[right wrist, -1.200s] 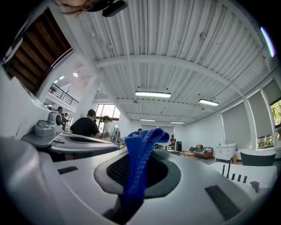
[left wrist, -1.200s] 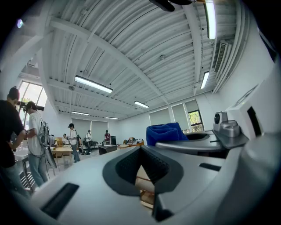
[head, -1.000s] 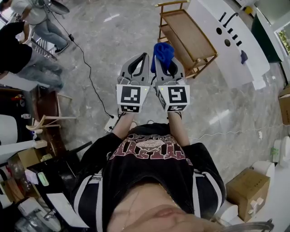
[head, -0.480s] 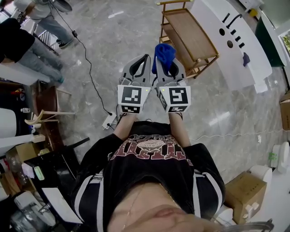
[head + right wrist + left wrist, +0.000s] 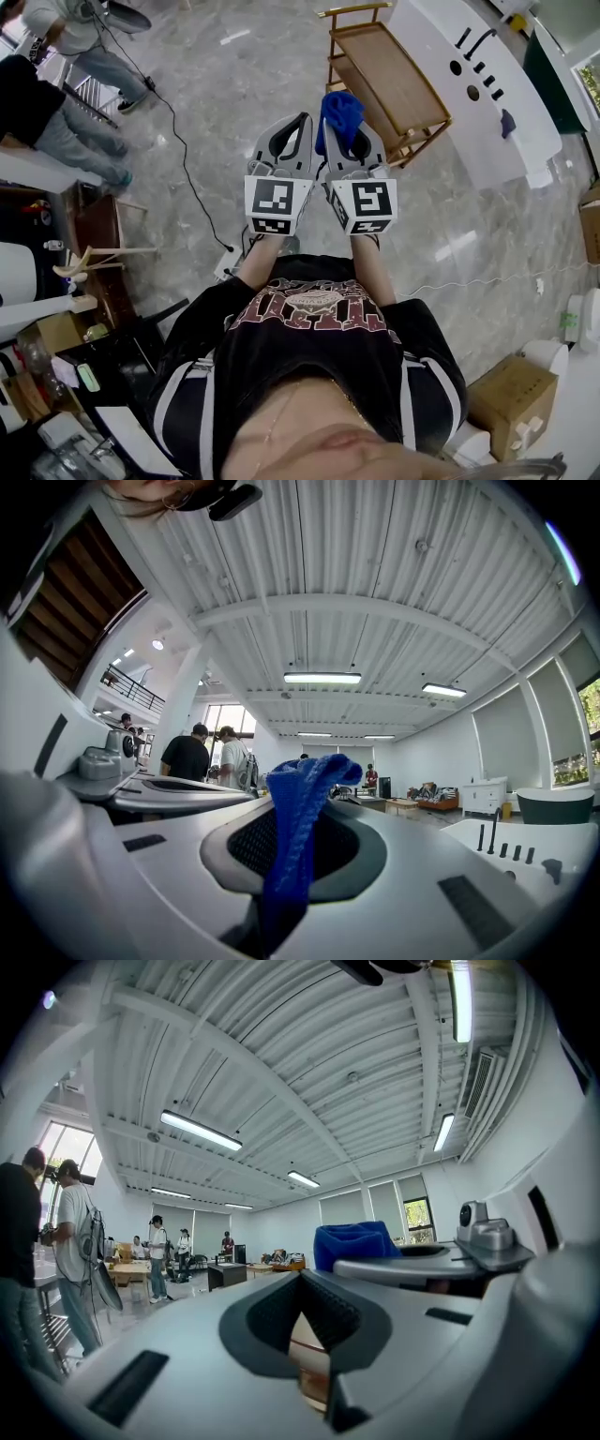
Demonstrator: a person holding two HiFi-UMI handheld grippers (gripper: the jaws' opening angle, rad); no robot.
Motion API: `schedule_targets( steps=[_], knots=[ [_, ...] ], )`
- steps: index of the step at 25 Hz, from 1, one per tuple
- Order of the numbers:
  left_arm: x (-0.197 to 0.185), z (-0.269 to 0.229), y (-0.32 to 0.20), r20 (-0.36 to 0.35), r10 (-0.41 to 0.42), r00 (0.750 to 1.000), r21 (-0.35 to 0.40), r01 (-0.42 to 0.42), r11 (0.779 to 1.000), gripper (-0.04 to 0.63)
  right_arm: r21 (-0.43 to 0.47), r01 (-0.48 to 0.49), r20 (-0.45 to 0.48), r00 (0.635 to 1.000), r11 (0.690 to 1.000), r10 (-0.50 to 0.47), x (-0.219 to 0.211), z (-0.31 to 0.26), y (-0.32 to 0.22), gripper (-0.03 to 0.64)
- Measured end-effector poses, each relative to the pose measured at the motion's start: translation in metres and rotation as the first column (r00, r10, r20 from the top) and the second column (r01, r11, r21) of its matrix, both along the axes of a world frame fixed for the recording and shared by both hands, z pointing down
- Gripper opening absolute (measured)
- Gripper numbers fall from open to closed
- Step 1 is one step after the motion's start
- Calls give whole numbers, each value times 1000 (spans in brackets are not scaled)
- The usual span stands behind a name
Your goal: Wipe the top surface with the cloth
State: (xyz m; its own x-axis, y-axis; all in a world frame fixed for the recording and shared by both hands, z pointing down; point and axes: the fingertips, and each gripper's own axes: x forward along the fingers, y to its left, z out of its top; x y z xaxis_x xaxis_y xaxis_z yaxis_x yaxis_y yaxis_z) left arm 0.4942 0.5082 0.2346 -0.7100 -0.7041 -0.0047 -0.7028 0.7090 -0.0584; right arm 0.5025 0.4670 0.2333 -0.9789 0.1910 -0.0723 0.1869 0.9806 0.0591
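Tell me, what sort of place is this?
Probably a big open indoor hall, perhaps a workshop or showroom: polished stone floor, strip lights on a ribbed ceiling, a wooden cart, cardboard boxes.

The lower part of the blue knitted cloth is hidden between the jaws of the right gripper. In the head view, cloth and gripper cover the near corner of the two-shelf wooden stand. The top edge cuts off the white counter. The distant people are too small to make out.
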Motion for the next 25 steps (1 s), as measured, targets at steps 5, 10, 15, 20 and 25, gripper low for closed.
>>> schedule_targets(
  steps=[5, 10, 15, 20, 25],
  knots=[
    [-44, -5, -13, 14, 39, 999, 2, -39, 999, 49, 6, -35, 13, 999, 999, 35, -43, -5, -10, 64],
    [-93, -7, -12, 19, 58, 998, 10, -58, 998, 49, 15, -53, 18, 998, 998, 53, -92, -7, -9, 64],
    [-134, -5, -8, 17, 66, 998, 6, -66, 998, 49, 18, -63, 11, 998, 998, 63, -133, -6, -5, 64],
    [-163, 1, -4, 10, 83, 996, -16, -83, 996, 49, 9, -85, -6, 996, 996, 85, -162, 1, 1, 64],
    [-186, 10, -3, -11, 106, 994, -29, -106, 994, 49, -2, -109, -20, 994, 994, 109, -183, 7, 2, 64]
  ],
)
